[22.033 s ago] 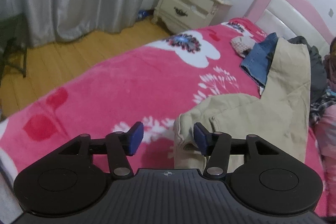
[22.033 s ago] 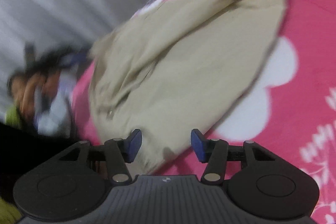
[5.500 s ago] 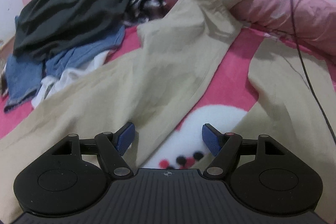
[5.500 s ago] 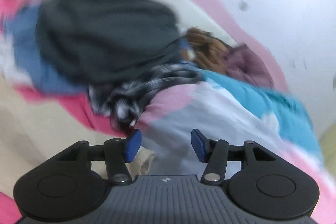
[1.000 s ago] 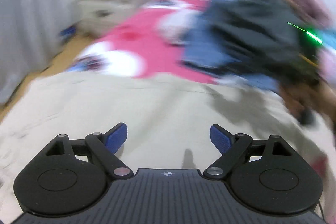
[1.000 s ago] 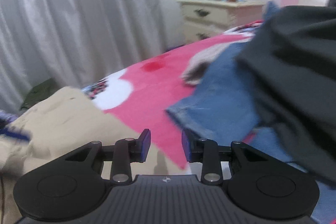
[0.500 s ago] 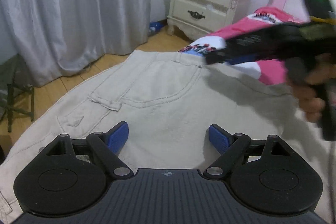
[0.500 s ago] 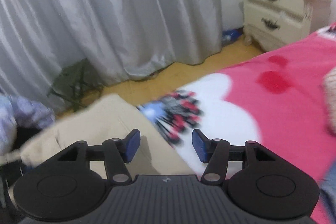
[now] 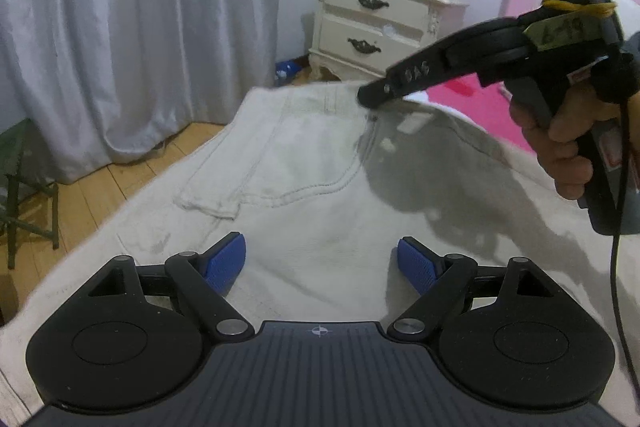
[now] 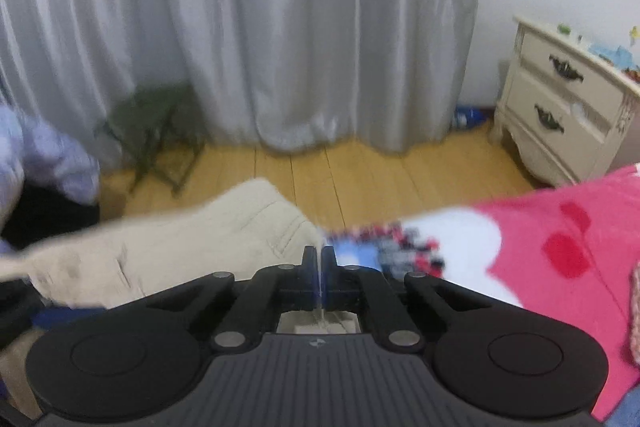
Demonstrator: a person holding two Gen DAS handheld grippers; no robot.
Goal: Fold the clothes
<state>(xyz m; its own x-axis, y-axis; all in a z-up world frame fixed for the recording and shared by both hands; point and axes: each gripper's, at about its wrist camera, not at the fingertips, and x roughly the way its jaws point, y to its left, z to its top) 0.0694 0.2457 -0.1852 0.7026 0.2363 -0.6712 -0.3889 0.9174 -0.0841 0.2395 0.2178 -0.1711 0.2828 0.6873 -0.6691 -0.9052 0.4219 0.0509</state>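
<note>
Beige trousers (image 9: 320,195) spread flat over near edge of bed (image 9: 480,99), waistband toward bed edge facing nightstand (image 9: 376,27) and grey curtain (image 9: 120,27). Left gripper (image 9: 322,261) low over trouser seat, blue pads wide apart, holding nothing. Right gripper (image 10: 319,263) closed tight, thin fold of beige cloth pinched between pads at waistband. Pink floral blanket (image 10: 560,247) to right of cloth. Green stool (image 10: 160,131) on wooden floor by curtain.

Trousers (image 9: 320,187) on bed (image 10: 560,247); nightstand (image 9: 380,27) behind, curtain (image 9: 140,27) left.
</note>
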